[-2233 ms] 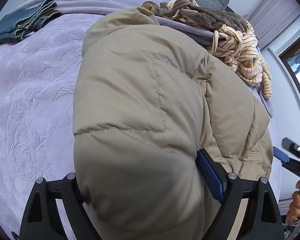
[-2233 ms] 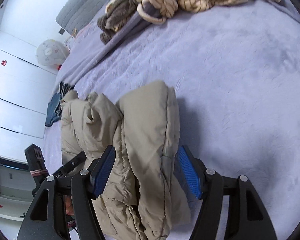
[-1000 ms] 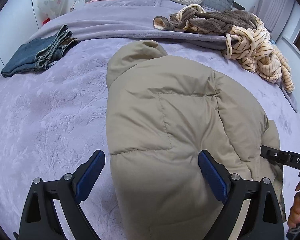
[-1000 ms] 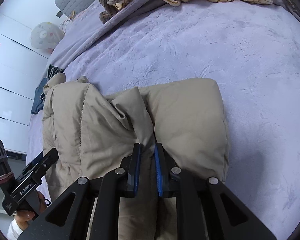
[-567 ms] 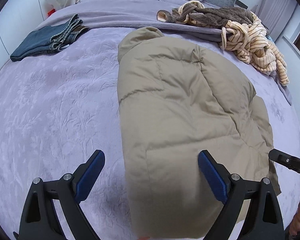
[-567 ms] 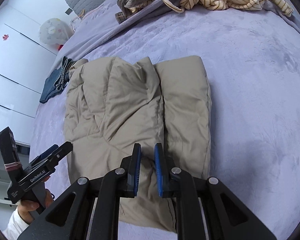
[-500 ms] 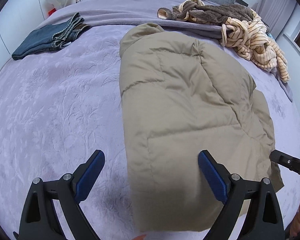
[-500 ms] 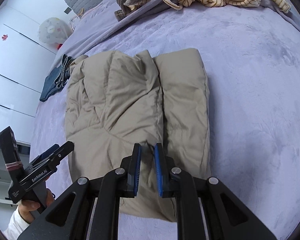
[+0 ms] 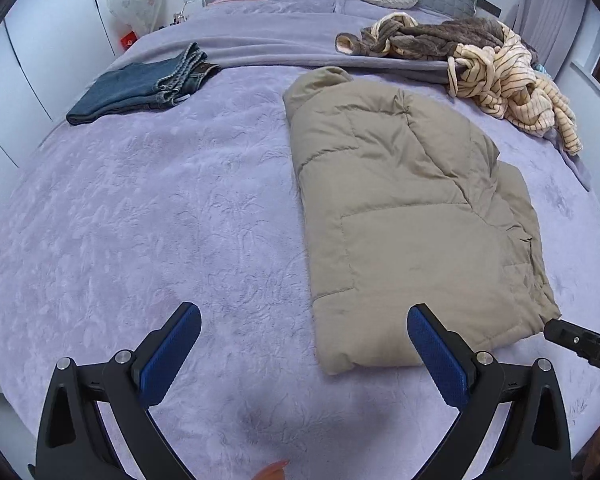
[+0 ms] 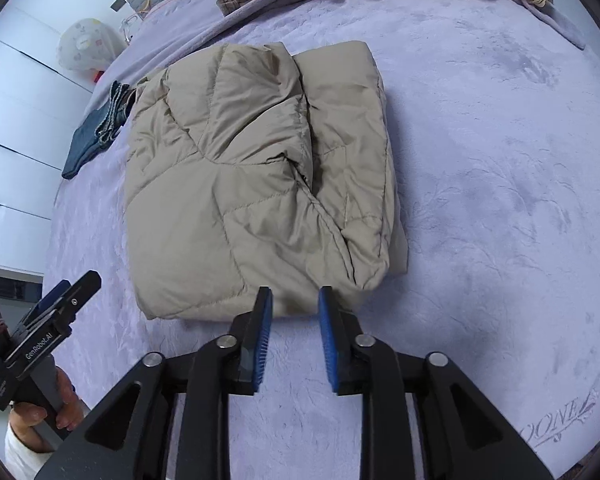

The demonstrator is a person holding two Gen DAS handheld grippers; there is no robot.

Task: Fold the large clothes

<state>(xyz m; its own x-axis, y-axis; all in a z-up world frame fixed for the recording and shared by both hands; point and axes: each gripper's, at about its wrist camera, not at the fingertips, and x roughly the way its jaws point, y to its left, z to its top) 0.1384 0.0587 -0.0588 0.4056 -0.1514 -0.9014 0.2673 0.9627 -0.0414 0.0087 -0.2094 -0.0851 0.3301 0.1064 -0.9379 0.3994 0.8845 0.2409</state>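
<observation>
The folded puffer jacket [image 9: 412, 216] lies on the bed [image 9: 160, 220], right of centre in the left wrist view; it is judged soft, bulky and springy, best gripped at a quilted edge. The left gripper [image 9: 304, 344] is released and opening, its jaws empty, the jacket's near edge just above it. The right gripper [image 10: 296, 316] is opening, nothing between its jaws, just below the jacket hem.

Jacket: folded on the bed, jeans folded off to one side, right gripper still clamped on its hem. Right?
Not quite. The right gripper has let go: in the right wrist view its jaws are opening, nothing between them. The jacket lies folded on the bed, jeans folded aside.
</observation>
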